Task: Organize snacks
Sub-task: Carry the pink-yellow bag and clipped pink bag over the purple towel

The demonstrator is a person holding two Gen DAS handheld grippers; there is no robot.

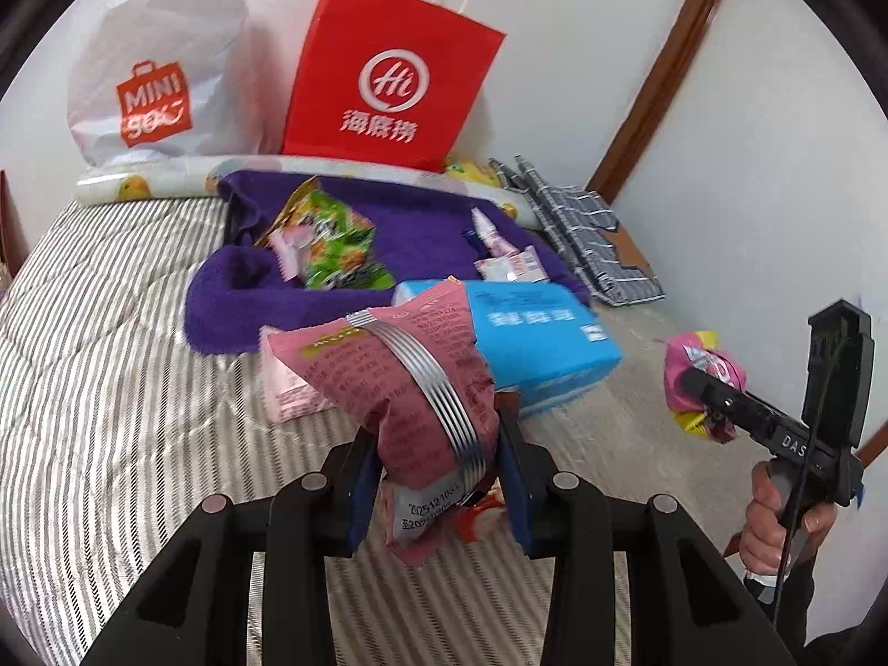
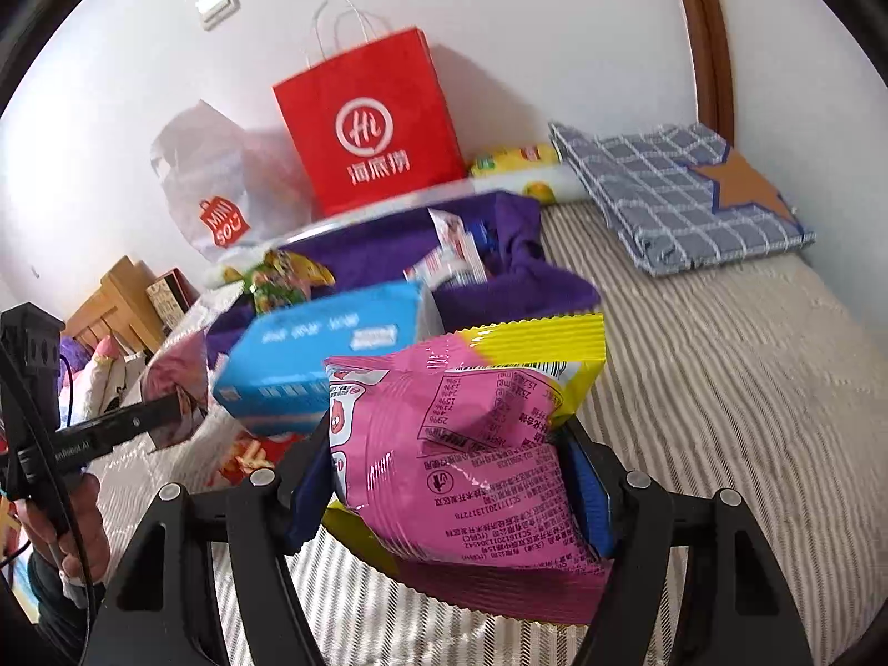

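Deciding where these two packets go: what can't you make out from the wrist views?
- Red paper bag and white Miniso bag: contents unseen, both views look at their sides.
- Dark pink packet in left gripper: its front faces away.
- Red packet: mostly behind blue box, right view.
- Purple towel items: blurred.

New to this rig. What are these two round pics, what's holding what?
No robot here: a person holds a trigger-handled pair of tongs in each hand, each carrying a fisheye camera that looks along its fingers. In the left wrist view, the left tongs grip a dusty-pink snack bag; the right tongs appear at the right edge. In the right wrist view, the right tongs grip a pink-and-yellow snack bag. On the striped bed lie a blue box, a purple towel with more packets, and a red paper bag by the wall.
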